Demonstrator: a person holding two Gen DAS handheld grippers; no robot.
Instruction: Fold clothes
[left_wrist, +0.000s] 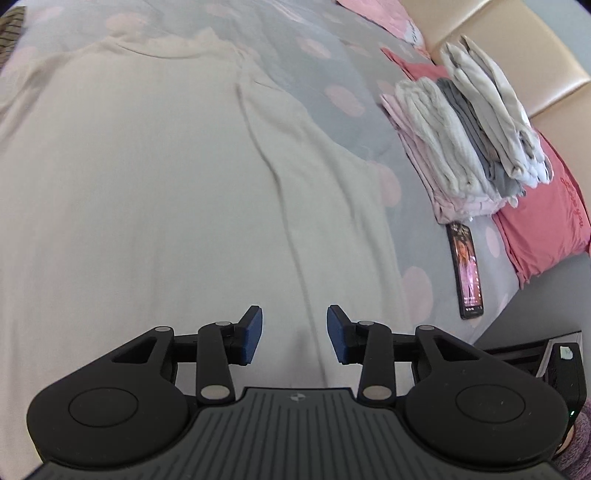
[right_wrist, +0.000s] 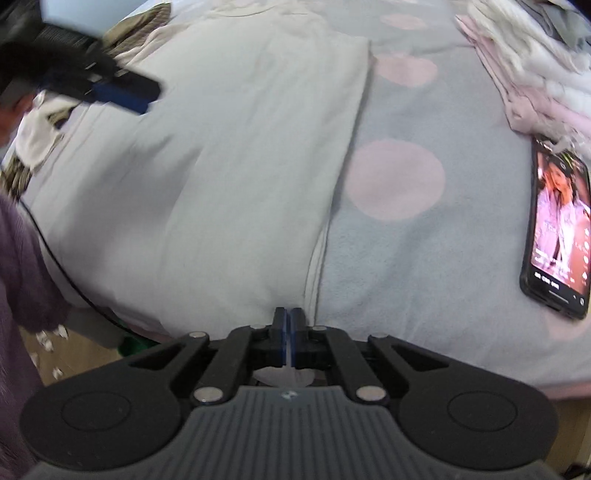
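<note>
- The cream garment (left_wrist: 147, 177) you are folding lies spread flat on the bed (left_wrist: 332, 66), its neckline at the far end in the left wrist view, with a long lengthwise crease running down its right part.
- In the right wrist view the same garment (right_wrist: 240, 166) looks pale and smooth, its right side folded to a straight, stitched edge along the grey, pink-dotted bedcover.
- Your right hand-held gripper (right_wrist: 287, 325) is pinched closed on the near hem of that garment, with a little cloth showing behind the pads.
- Your left hand-held gripper (left_wrist: 294, 334) hovers over the garment with its blue pads apart and nothing between them; it also shows, blurred, at the upper left of the right wrist view (right_wrist: 122, 92).
- A phone (right_wrist: 557, 229) with a lit screen lies on the bedcover to the right of the garment, well apart from it.
- A stack of folded clothes (left_wrist: 461, 136) sits just beyond the phone, leaning toward a red pillow (left_wrist: 543, 225).
</note>
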